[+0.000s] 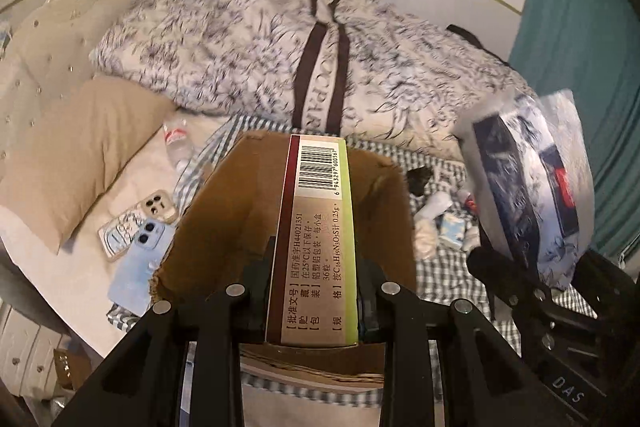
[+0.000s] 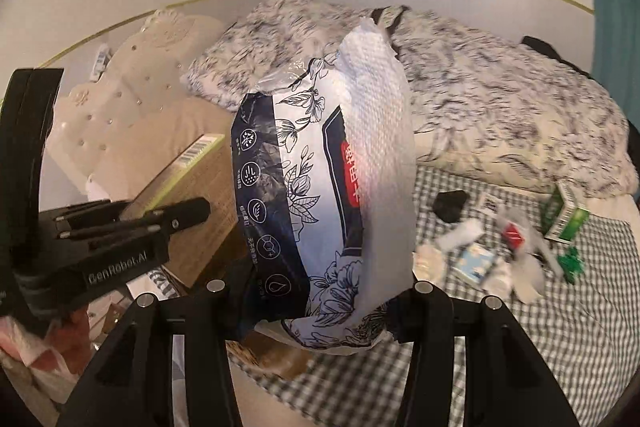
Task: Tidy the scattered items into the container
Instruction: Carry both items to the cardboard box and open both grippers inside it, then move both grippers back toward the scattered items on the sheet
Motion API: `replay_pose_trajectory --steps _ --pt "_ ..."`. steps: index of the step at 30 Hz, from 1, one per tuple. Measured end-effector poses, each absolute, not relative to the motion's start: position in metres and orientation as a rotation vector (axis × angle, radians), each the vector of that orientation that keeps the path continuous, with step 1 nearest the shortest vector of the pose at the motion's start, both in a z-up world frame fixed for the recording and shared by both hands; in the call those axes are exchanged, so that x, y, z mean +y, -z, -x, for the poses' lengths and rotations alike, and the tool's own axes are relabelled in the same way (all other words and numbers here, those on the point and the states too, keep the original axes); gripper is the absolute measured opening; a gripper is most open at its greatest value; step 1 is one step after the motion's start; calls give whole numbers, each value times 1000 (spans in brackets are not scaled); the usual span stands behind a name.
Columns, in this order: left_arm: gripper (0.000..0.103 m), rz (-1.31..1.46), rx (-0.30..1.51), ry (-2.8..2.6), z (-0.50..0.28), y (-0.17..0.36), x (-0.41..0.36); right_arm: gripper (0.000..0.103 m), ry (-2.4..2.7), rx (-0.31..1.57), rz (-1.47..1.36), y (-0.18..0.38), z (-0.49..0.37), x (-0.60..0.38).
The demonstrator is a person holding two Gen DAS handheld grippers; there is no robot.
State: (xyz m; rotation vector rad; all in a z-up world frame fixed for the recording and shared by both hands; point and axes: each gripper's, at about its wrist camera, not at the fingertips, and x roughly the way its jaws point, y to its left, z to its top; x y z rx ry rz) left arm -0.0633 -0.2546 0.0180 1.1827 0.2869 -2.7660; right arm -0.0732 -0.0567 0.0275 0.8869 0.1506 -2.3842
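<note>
My left gripper (image 1: 316, 267) is shut on a long medicine box (image 1: 316, 239) with a barcode and a green edge. It holds the box over the open cardboard box (image 1: 224, 227), which stands on the bed. My right gripper (image 2: 320, 299) is shut on a floral-print tissue pack (image 2: 320, 187) with white tissue sticking out of its top, held up just right of the cardboard box (image 2: 200, 203). The tissue pack (image 1: 524, 183) also shows at the right of the left wrist view. The left gripper (image 2: 120, 223) and its medicine box (image 2: 188, 163) show at the left of the right wrist view.
On the checked cloth (image 2: 520, 347) lie a black item (image 2: 450, 205), a green carton (image 2: 564, 215), a small blue packet (image 2: 476, 263) and white scraps. Two phones (image 1: 136, 223) and a plastic bottle (image 1: 178, 143) lie left of the box, near a tan pillow (image 1: 80, 147). A rumpled duvet (image 1: 240, 47) fills the back.
</note>
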Motion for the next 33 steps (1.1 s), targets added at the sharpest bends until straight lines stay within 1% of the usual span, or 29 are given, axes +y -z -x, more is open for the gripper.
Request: replay_pose_trajectory --steps 7,9,10,11,12,13,14,15,16,18,23,30,32,33 --pt "29 -1279 330 2698 77 18 -279 48 2324 200 -971 5 105 -99" --pt "31 -1293 319 2696 81 24 -280 49 2314 206 -997 15 113 -104" --pt "35 -1301 304 2692 83 27 -280 53 2315 203 -1005 17 115 -108" --pt "39 -1307 286 2685 84 29 -279 60 2325 196 -1013 20 119 -109" --pt "49 -1304 260 2671 85 29 -279 64 2335 191 -1020 22 123 -110" --pt "66 -1292 233 2648 86 29 -279 73 2349 188 -1023 23 127 -111" --pt "73 -1279 222 2632 85 29 -280 77 2370 188 -1019 22 128 -110" --pt "84 -1267 223 2627 85 28 -282 79 2394 191 -1014 19 129 -108" --pt "88 -1257 239 2637 84 26 -284 82 2413 190 -1011 18 132 -105" --pt "88 -1239 266 2656 81 20 -284 84 2424 167 -1003 13 133 -99" --pt "91 -1199 239 2670 73 4 -268 84 2448 139 -956 -6 122 -83" --pt "92 -1158 178 2734 48 -15 -220 84 2515 139 -850 -37 79 -45" --pt "93 -1150 166 2756 40 -18 -203 84 2544 135 -838 -42 68 -28" --pt "96 -1146 162 2766 36 -19 -196 84 2552 127 -833 -44 62 -19"
